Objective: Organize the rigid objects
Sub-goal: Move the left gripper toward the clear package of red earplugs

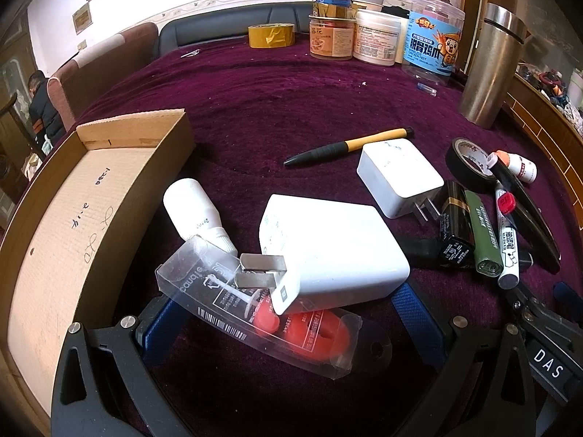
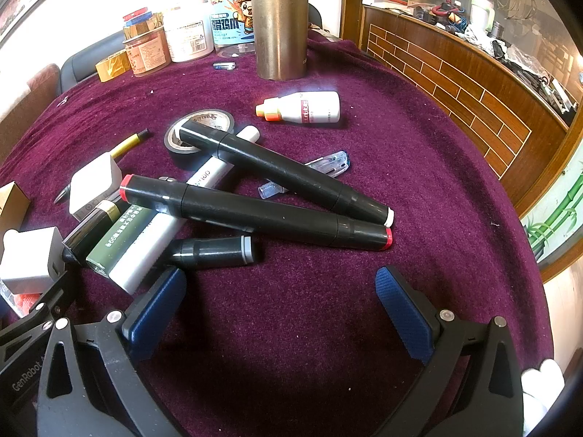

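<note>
Left gripper (image 1: 284, 313) is wide open around the big white charger (image 1: 331, 247) and clear packet (image 1: 255, 309), cardboard box (image 1: 73, 218) at 9 o'clock, so I'd squeeze the charger's flat sides; right gripper (image 2: 280, 298) gapes empty too.

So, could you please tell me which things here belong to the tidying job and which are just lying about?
Part of the job:
cardboard box
large white charger
small white charger
black markers
yellow pen
black tape roll

Just lying about:
metal flask
snack jars
yellow tape roll
</note>
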Demonstrator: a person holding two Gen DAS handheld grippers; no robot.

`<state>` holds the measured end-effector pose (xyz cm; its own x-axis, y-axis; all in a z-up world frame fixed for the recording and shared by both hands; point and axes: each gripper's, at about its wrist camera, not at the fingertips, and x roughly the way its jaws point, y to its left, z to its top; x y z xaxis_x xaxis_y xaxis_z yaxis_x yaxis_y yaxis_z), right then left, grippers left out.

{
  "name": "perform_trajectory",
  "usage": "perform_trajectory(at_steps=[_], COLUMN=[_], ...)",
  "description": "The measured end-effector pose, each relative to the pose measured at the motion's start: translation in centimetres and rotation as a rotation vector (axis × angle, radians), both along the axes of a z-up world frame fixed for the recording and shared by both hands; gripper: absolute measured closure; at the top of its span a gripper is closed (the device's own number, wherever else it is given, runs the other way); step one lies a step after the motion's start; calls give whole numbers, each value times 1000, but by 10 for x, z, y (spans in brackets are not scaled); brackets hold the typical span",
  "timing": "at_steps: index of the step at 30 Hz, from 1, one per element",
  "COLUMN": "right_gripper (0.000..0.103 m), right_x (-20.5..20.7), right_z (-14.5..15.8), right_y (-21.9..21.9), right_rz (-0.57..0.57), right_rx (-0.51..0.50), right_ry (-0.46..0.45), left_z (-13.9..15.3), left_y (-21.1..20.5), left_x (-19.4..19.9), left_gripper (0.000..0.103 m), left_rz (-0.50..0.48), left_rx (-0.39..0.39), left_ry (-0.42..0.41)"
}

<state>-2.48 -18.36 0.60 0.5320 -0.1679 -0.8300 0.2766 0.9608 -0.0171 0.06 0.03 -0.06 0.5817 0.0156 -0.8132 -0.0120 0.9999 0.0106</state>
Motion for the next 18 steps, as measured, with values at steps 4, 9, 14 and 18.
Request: perform_trajectory(at_steps=[4, 9, 14, 18], right_gripper=[0, 0, 0, 0], right_x=[0, 2, 3, 3], right_z=[0, 0, 0, 0], right_y=[0, 0, 1, 1], right_rz=[0, -1, -3, -3], right_rx=[0, -3, 0, 0], right_ry=[0, 1, 0, 0], left_z=[1, 1, 1, 1], left_y=[1, 3, 3, 4], left_x=[0, -4, -5, -7], left_gripper=[1, 1, 1, 1], left_rz=[-19, -77, -78, -78], left_rx=[-2, -1, -3, -1], left_ry=[31, 23, 23, 23])
